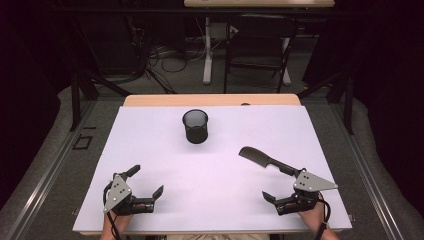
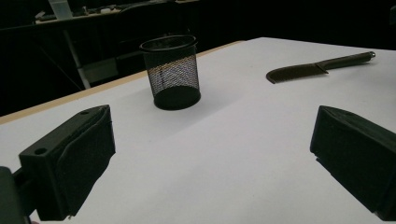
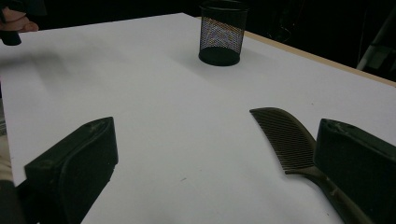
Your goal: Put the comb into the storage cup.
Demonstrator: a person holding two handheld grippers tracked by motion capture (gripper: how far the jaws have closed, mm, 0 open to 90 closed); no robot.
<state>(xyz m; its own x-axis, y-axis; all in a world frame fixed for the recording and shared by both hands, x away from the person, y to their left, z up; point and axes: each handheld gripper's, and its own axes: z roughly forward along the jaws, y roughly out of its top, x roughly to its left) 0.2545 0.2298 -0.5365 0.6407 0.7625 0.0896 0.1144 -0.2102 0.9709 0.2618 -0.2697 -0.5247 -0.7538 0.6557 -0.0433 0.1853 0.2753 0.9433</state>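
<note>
left gripper (image 1: 147,181) resting, jaws spread, empty | right gripper (image 1: 282,185) hovering, jaws apart | comb (image 1: 264,161) lying just beyond its outer jaw | likely: centring jaws across handle, cup (image 1: 195,126) well ahead

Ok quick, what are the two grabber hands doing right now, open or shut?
Left gripper: open, holding nothing.
Right gripper: open, holding nothing; the comb lies on the table by its jaw.

Bright even light on my white table (image 1: 215,150), dark dim room beyond it, soft shadow beside the mesh cup (image 1: 195,126), my near jaws blurred, slight softness overall
</note>
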